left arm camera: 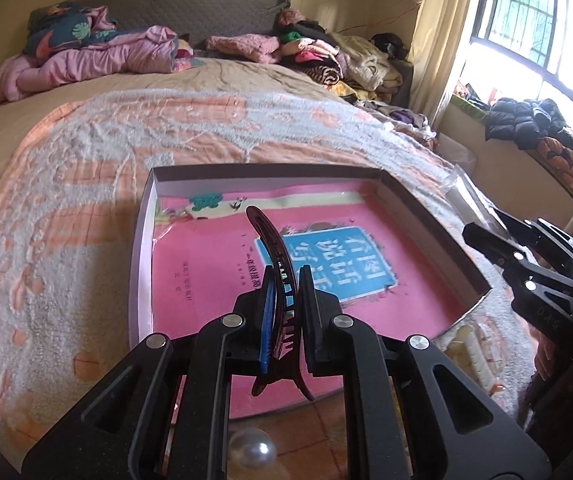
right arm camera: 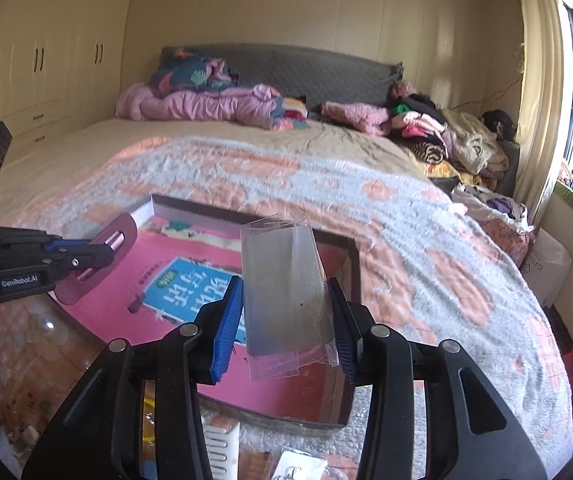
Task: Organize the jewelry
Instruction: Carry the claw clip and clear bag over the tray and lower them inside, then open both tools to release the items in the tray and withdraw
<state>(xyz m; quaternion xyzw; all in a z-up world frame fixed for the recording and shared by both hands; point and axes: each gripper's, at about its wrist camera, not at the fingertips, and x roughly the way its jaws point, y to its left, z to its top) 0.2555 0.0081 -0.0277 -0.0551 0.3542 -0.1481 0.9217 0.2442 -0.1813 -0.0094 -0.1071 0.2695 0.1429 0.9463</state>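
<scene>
My left gripper is shut on a dark red hair clip, which stands up between the pads. It hangs over a shallow open box lying on the bed, with a pink book inside. My right gripper is shut on a clear plastic packet holding a grey card, over the box's right wall. In the right wrist view the left gripper and the hair clip come in from the left. In the left wrist view the right gripper sits at the right edge.
The bed's orange and white blanket stretches beyond the box. A pink quilt and piled clothes lie by the headboard. A large pearl and a white comb-like piece lie near the front edge.
</scene>
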